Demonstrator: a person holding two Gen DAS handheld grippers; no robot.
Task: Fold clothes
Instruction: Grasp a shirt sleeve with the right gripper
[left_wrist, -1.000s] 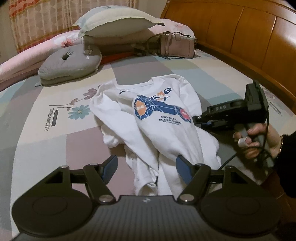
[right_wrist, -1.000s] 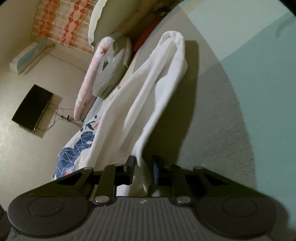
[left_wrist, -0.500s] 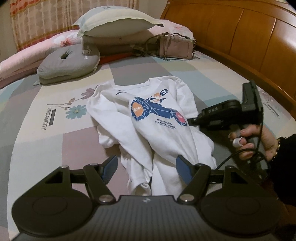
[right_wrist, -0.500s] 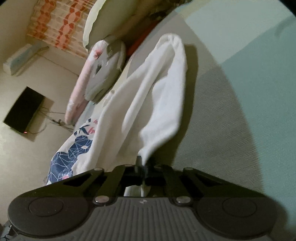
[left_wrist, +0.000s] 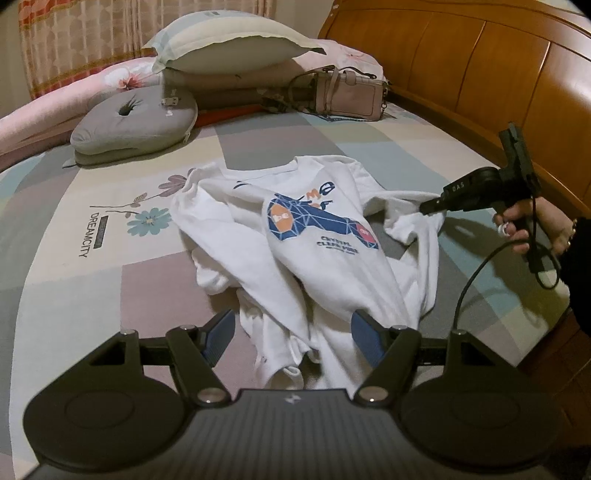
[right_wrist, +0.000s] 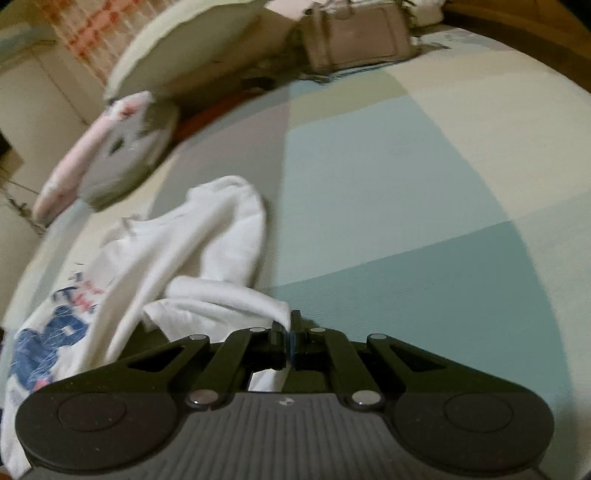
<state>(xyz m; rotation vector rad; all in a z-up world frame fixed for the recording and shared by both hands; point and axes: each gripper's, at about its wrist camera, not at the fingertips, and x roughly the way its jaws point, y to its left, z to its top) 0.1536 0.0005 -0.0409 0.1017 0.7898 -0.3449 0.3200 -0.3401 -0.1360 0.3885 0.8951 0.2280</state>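
A patchwork pastel bedsheet carries a crumpled white sweatshirt with a blue and orange chest print, lying in the middle of the bed. The right gripper is clamped onto a white sleeve end, while the left gripper hovers spread wide over the hem.

Bed with patchwork pastel sheet, glossy wooden headboard along its right side, patterned orange curtain beyond its far end, warm indoor light
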